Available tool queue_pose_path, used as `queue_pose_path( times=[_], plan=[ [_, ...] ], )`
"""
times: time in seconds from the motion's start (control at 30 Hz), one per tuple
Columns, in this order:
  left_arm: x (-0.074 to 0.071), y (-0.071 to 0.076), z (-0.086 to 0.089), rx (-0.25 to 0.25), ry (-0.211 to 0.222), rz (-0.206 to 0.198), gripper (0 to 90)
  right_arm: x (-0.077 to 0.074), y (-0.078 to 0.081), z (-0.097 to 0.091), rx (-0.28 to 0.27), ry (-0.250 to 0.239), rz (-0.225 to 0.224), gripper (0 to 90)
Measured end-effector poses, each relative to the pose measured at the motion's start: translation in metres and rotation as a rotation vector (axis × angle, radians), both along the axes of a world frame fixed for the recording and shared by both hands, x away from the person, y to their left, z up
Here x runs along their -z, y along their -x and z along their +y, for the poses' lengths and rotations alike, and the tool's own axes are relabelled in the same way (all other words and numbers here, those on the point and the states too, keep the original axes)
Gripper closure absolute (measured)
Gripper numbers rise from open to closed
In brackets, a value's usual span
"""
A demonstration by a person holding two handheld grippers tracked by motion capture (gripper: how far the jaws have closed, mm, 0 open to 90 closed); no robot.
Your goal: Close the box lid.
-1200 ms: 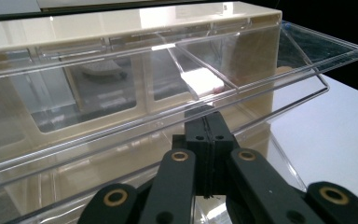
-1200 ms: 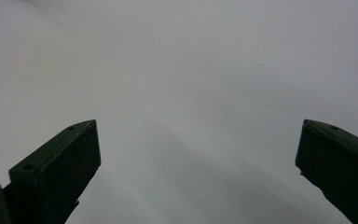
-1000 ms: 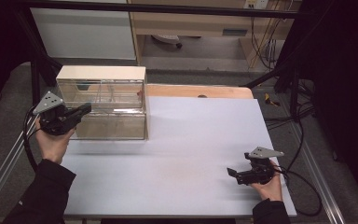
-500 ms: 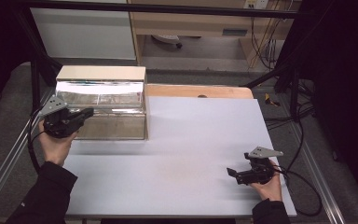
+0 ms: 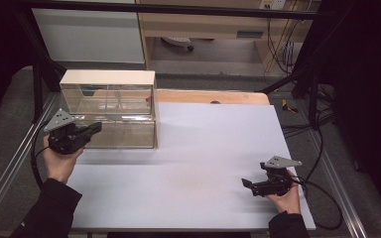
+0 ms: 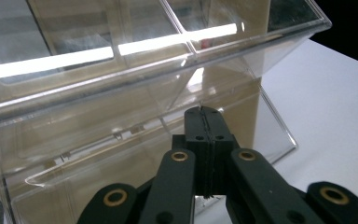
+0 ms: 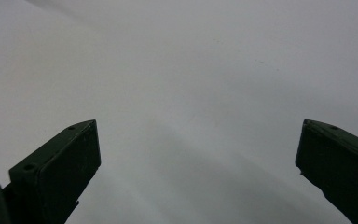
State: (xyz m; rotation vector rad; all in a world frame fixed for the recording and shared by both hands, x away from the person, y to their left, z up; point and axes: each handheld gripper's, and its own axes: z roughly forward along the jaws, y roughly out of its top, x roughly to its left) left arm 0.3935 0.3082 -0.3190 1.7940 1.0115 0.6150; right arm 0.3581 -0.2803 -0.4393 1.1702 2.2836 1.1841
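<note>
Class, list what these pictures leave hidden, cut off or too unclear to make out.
- Small red thing inside the clear box: high view, too small to identify.
- Clear box's left end: left gripper view, cut off by the frame edge.
- Right gripper: right gripper view, jaw bases cut off by the bottom edge.

No legible txt, labels, brands or nos. anywhere; nothing printed can be made out.

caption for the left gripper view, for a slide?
Shut left hand-held gripper pointed at the clear plastic case on the white table.
</note>
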Motion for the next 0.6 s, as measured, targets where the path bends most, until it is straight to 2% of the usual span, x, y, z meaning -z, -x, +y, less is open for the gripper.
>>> queue_pose_path(
  times=[0.1,0.23,0.33,0.6],
  plan=[
    [0.003,0.004,0.001,0.011,-0.007,0.017,89.0,0.000,0.000,0.000,0.000,-0.001,-0.001,0.6],
    [0.009,0.010,0.001,0.033,-0.016,0.037,82.7,0.000,0.000,-0.001,0.002,-0.002,-0.004,0.6],
    [0.015,0.015,0.001,0.047,-0.028,0.049,75.4,0.000,0.001,-0.001,0.003,-0.001,-0.004,0.6],
    [0.032,0.024,-0.004,0.090,-0.053,0.087,48.1,-0.001,0.001,-0.001,0.001,-0.003,-0.003,0.5]
  ],
)
